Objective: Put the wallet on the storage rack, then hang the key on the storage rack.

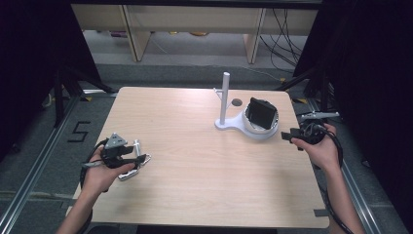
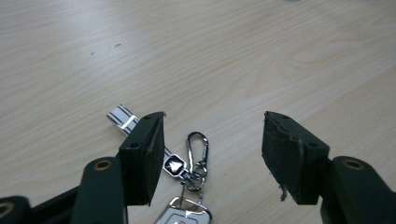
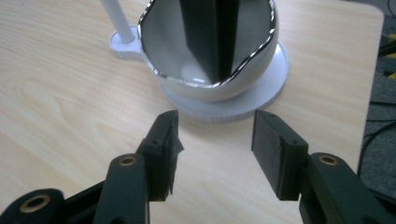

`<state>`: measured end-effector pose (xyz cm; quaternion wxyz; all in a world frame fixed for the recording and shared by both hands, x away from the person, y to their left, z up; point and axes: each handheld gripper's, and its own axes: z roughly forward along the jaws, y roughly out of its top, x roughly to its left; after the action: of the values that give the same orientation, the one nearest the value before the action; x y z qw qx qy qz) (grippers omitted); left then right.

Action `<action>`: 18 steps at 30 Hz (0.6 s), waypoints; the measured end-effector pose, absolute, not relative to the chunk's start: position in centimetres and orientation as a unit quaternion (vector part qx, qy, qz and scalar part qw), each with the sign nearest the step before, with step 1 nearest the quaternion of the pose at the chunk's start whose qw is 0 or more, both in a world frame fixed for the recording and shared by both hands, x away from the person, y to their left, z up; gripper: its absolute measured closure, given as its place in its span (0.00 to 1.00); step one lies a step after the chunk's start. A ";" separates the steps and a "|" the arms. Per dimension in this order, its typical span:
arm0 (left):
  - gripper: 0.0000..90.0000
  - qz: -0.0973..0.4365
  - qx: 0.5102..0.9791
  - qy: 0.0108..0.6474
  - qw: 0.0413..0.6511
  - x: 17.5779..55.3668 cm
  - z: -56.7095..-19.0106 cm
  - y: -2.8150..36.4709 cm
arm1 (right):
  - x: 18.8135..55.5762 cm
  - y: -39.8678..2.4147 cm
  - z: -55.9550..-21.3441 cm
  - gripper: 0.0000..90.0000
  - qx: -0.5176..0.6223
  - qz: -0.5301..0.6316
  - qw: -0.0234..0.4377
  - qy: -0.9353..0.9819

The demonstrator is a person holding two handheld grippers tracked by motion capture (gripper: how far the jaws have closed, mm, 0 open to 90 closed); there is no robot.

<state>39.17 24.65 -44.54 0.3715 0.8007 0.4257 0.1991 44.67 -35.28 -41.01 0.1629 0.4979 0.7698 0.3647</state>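
A silver key set (image 2: 187,186) with a carabiner clip, a small black tag and a striped strap lies on the wooden table (image 1: 195,161) at the near left. My left gripper (image 2: 212,154) hovers over it, open, the keys low between its jaws; the high view shows this left gripper (image 1: 141,157) beside the keys (image 1: 129,174). A white stand (image 1: 246,124) with an upright post and a chrome-rimmed bowl (image 3: 210,51) holding a black flat item (image 1: 261,113) sits at the far right. My right gripper (image 3: 215,140) is open just short of the stand's base, gripping nothing.
The table's right edge (image 1: 311,161) runs close by the right hand. A small dark round hole (image 1: 236,102) marks the tabletop behind the stand. Cables and shelf legs lie on the floor beyond the far edge.
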 end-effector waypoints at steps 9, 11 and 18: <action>0.51 0.190 0.786 0.470 0.353 41.3 -44.7 25.3 | 41.8 -34.8 -41.9 0.56 0.500 0.373 0.151 0.767; 0.52 0.189 0.788 0.471 0.347 41.5 -44.9 25.4 | 41.4 -34.7 -41.7 0.56 0.506 0.369 0.153 0.765; 0.62 0.173 0.786 0.491 0.332 41.9 -45.7 24.9 | 41.2 -34.1 -42.0 0.56 0.506 0.350 0.143 0.775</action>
<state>41.86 24.94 -45.65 0.3324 0.7862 0.4913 0.1730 41.17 -34.07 -42.00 0.1432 0.5060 0.7753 0.3498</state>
